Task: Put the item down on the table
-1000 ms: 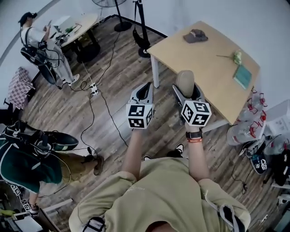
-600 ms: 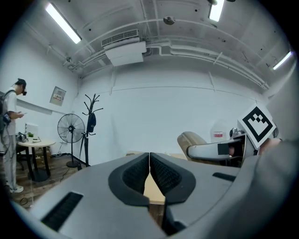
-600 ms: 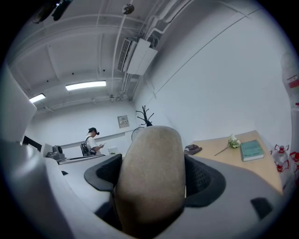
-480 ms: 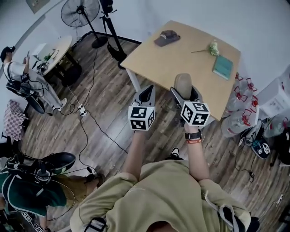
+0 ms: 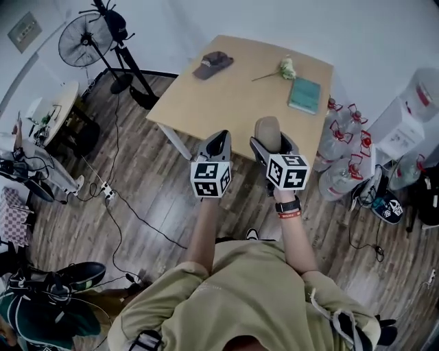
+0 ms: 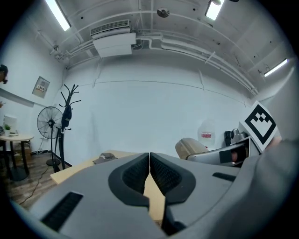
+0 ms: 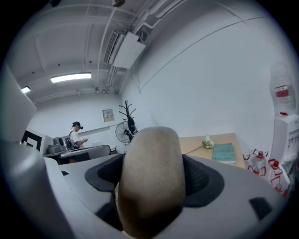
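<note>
Count: two grippers, frame centre. Right gripper (image 5: 272, 142): jaws clamped on the one tan item (image 5: 267, 129), which is rounded, oblong and matte, held off the table at its near edge. Left gripper (image 5: 218, 144): jaws pressed together, nothing between. One table (image 5: 226, 103), upper centre, carrying one cap (image 5: 212, 64), one flower (image 5: 287, 67) and one book (image 5: 304, 94).

A plain office-style workroom, this one: white walls, a wood-plank floor (image 5: 158, 178), and a light wooden desk (image 5: 233, 103) against the wall. Left of the desk stand a pedestal fan (image 5: 84, 46) and a coat stand (image 5: 113, 20); further left, a round table (image 5: 55, 106) carries clutter. Cables (image 5: 130, 212) and a power strip (image 5: 105, 190) trail across the floor on that same side. Right of the desk sit big water bottles (image 5: 341, 140) and a dispenser (image 5: 398, 134). Overhead there are strip lights (image 6: 58, 14), bare pipes and an air-conditioning unit (image 6: 114, 39).
</note>
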### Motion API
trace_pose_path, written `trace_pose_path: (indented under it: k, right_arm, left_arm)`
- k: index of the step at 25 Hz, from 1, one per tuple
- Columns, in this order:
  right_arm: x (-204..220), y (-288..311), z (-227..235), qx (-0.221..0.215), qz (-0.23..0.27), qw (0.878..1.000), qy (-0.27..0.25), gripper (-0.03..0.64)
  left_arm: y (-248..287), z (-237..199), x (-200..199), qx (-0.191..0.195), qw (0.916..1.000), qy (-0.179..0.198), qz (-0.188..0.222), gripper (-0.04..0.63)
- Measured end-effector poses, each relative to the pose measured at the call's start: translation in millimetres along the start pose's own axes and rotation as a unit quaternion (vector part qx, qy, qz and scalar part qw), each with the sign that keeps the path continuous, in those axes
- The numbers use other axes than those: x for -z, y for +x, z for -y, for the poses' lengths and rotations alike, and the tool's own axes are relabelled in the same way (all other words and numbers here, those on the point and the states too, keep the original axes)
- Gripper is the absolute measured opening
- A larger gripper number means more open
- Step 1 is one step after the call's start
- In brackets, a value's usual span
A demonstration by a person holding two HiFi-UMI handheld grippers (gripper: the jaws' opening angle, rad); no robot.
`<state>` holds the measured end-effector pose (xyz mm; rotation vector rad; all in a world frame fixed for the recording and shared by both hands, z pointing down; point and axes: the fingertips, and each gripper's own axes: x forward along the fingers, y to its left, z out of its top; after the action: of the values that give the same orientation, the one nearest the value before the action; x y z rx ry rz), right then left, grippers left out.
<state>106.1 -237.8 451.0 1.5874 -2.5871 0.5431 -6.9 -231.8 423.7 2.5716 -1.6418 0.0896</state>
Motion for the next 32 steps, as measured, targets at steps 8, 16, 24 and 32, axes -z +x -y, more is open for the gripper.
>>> trace_pose_path:
  k: [8, 16, 24, 32]
  right_arm:
    - [7, -9, 74, 0.036, -0.02, 0.999, 0.005, 0.397]
    - [7, 17, 119, 0.068, -0.024, 0.997, 0.038, 0.397]
    - [3, 76, 180, 0.107, -0.037, 0.991, 0.067, 0.397]
    - [21, 136, 216, 0.125, -0.073, 0.985, 0.096, 0.397]
  left_arm:
    - [56, 55, 19, 0.048, 0.9983, 0.001, -0.031, 0.025]
    - [115, 57, 32, 0.077, 0.9959, -0.005, -0.048, 0.025]
    - [206, 58, 45, 0.132, 0.9886, -0.01, -0.073, 0.025]
    - [279, 38, 76, 0.159, 0.9803, -0.015, -0.115, 0.025]
